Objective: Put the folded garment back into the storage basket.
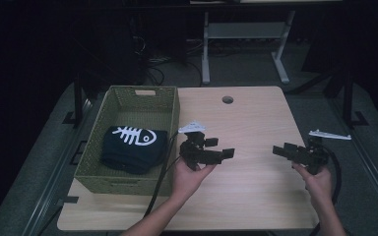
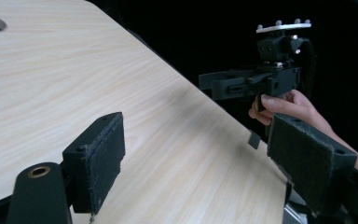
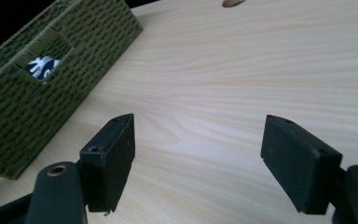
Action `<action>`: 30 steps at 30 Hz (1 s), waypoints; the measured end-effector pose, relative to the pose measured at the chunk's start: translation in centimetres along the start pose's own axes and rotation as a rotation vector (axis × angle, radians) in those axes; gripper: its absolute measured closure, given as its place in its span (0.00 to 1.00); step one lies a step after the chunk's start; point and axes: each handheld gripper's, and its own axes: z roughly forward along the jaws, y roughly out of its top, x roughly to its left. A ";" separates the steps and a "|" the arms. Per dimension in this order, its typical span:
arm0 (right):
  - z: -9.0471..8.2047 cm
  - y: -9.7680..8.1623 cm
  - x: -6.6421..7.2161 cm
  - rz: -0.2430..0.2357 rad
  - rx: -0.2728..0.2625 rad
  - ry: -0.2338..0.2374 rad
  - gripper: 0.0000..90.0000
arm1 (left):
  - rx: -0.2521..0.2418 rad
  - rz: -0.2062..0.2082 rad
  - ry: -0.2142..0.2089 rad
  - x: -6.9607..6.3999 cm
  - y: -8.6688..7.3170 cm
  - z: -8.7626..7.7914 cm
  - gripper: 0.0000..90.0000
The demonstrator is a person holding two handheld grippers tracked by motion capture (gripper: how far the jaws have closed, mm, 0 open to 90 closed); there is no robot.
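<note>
In the high view a hand holds my left gripper [image 1: 221,148] just right of the green woven basket [image 1: 128,101], jaws pointing right over the bare wooden table [image 1: 256,123]. My right gripper [image 1: 281,149] is held near the table's right edge, jaws pointing left toward it. In the left gripper view my left gripper [image 2: 200,161] stands open with nothing between its pads, and the right gripper [image 2: 247,83] shows beyond in a hand. In the right gripper view my right gripper [image 3: 198,163] is open over bare wood. A folded dark garment with a white fishbone print [image 1: 134,145] lies in the basket.
The basket [image 3: 32,102] takes up the table's left side; its handle slot shows the garment [image 3: 44,65]. A round cable hole [image 1: 228,100] sits near the table's far edge. A white desk frame [image 1: 246,34] stands on the floor behind. Black cables trail from both grippers.
</note>
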 end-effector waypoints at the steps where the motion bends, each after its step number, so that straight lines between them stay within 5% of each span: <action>1: -0.2 -0.2 0.0 -0.001 -0.001 -0.006 0.28 | 0.002 0.002 -0.004 -0.1 -0.2 0.1 0.20; 11: -1.3 -2.1 -0.6 0.010 -0.008 -0.020 0.28 | -0.008 0.030 -0.015 -1.0 -2.0 0.3 0.20; 25: -2.5 -4.2 -0.4 0.000 -0.017 -0.020 0.28 | 0.015 0.008 -0.037 -1.0 -5.1 0.1 0.21; 30: -3.0 -5.3 0.2 -0.010 -0.016 -0.034 0.28 | 0.053 0.052 -0.017 -1.6 -6.7 0.4 0.22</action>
